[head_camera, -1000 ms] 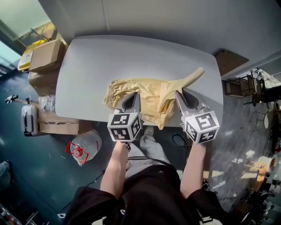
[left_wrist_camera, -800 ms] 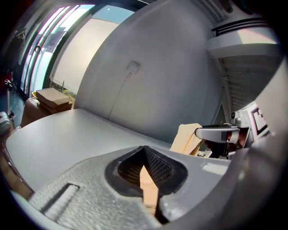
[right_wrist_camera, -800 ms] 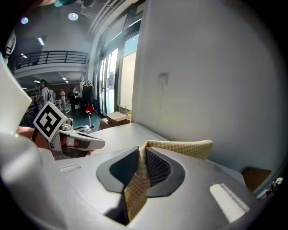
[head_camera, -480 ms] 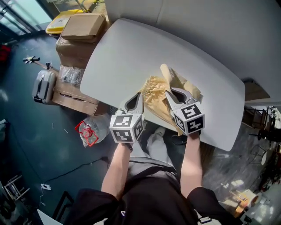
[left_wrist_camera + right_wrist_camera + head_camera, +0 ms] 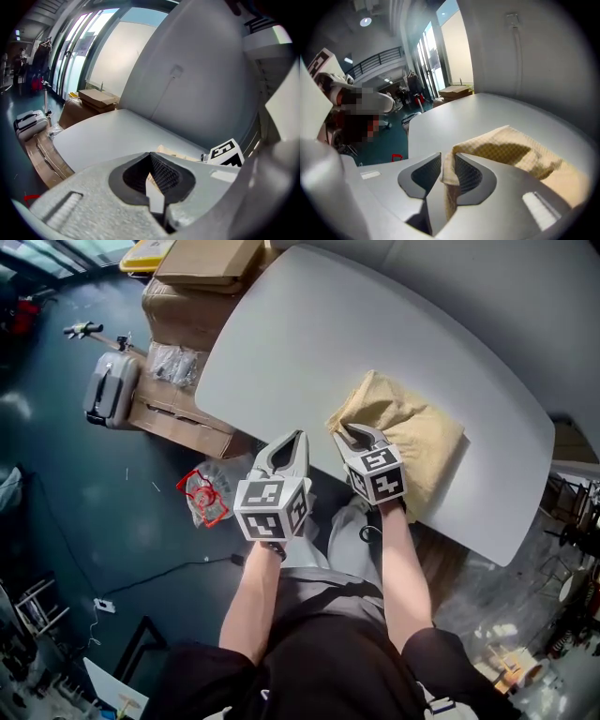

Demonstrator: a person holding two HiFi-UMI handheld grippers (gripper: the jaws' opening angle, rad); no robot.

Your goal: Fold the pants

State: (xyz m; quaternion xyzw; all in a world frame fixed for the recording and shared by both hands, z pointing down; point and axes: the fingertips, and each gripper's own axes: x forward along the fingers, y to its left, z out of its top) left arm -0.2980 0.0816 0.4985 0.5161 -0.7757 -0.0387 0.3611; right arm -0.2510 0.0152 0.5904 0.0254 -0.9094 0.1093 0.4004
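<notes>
The tan pants (image 5: 412, 442) lie as a folded bundle on the white table (image 5: 309, 334), near its front edge. My right gripper (image 5: 349, 432) is at the bundle's left edge. In the right gripper view a fold of the pants (image 5: 520, 150) stands between the right gripper (image 5: 447, 164) jaws; they have just been opening, and the fold still touches both pads. My left gripper (image 5: 296, 437) hangs just off the table's front edge, left of the bundle and apart from it. In the left gripper view the left gripper (image 5: 152, 176) has its pads together, with the pants (image 5: 173, 151) beyond.
Cardboard boxes (image 5: 202, 268) are stacked by the table's left end, with a grey suitcase (image 5: 108, 390) beside them. A clear bag with red handles (image 5: 202, 498) lies on the dark floor below the left gripper. The person's legs are under the table edge.
The right gripper carried the pants' leg end leftward and down over the rest, so the spread pants became a compact bundle. The left gripper came off the waistband and moved off the table edge.
</notes>
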